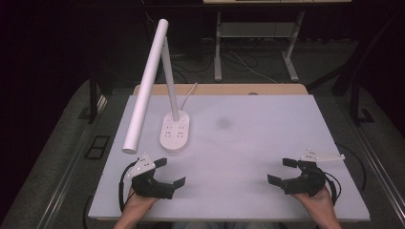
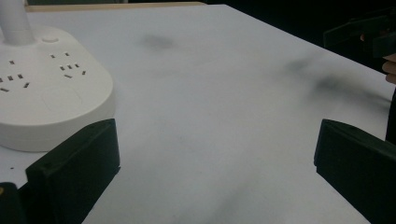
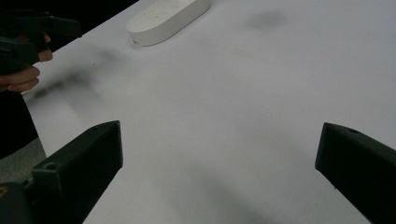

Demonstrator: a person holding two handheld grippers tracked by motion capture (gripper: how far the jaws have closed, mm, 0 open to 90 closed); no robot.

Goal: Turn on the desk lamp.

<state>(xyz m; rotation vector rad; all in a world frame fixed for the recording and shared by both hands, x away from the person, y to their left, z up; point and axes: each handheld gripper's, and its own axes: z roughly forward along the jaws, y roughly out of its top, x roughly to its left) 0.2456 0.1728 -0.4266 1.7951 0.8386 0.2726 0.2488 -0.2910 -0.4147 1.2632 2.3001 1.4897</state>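
Dark room, black surround; grey floor with loose cables and the legs of another table beyond. A white worktop [image 1: 267, 143] sits in the middle, a strip of wood showing along its far edge, and a faint grey smudge [image 1: 223, 123] marks it near the centre.

Left side: a white desk lamp [image 1: 162, 81] stands toward the far left corner. Its oval base [image 1: 175, 130], with socket slots on top, rests flat on the worktop; the long tube head slopes down toward the left edge. A white cord runs off the far edge. Probably parked there as the thing to be worked on, within reach of the left hand.

Near left corner: left gripper [image 1: 168, 172], held low over the worktop by a hand entering from the near edge. Jaws spread wide, nothing between them, gripping nothing. In the left gripper view one jaw sits just beside the lamp base; touching or a hair apart, cannot tell.

Near right corner: right gripper [image 1: 282, 171], likewise low, well apart from the lamp. Jaws wide, empty, bare worktop between them.

Both look like a ready pose; the left gripper seems the likelier to engage the lamp.
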